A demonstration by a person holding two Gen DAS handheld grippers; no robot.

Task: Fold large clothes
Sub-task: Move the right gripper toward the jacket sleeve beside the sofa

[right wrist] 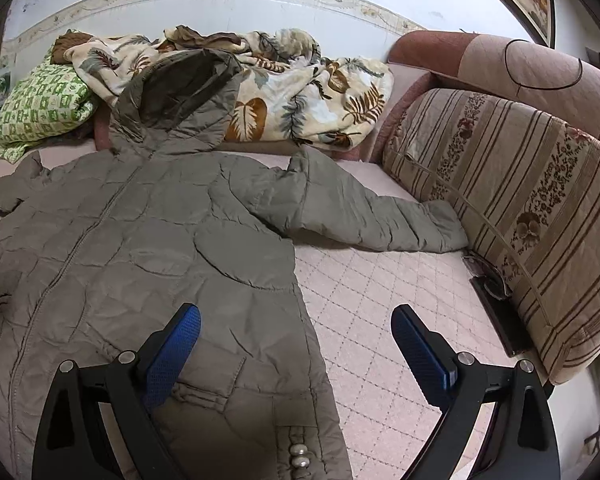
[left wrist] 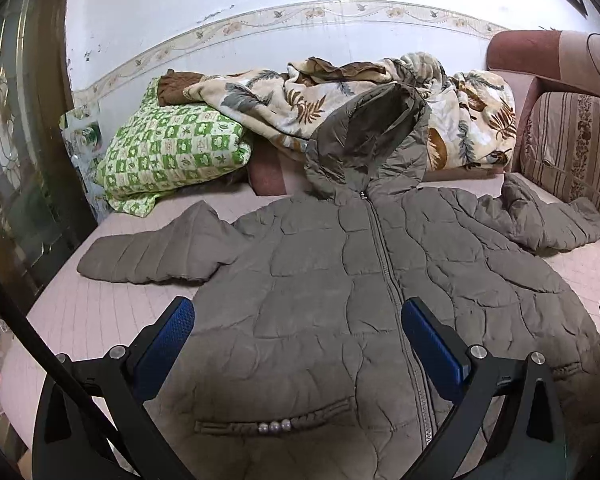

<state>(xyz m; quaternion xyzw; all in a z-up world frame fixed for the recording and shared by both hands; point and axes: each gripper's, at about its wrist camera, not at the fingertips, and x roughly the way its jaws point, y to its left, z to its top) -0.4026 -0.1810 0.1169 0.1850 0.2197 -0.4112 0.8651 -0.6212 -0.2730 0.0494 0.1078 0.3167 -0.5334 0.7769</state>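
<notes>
A grey-brown quilted hooded jacket (left wrist: 320, 280) lies flat, front up and zipped, on a pink quilted sofa seat (left wrist: 92, 300). Its hood (left wrist: 368, 140) points toward the wall and both sleeves are spread outward. My left gripper (left wrist: 298, 320) hovers open above the jacket's lower left front, with nothing between its blue pads. In the right wrist view the jacket (right wrist: 140, 248) fills the left half, its right sleeve (right wrist: 364, 216) reaching toward the cushion. My right gripper (right wrist: 296, 328) is open above the jacket's right hem edge and the bare seat (right wrist: 380, 312).
A leaf-print blanket (left wrist: 380, 92) and a green checked pillow (left wrist: 168, 152) are piled against the back wall. A striped cushion (right wrist: 520, 200) leans on the sofa arm at right. A dark flat object (right wrist: 496, 308) lies beside that cushion. A dark door frame (left wrist: 20, 160) stands at left.
</notes>
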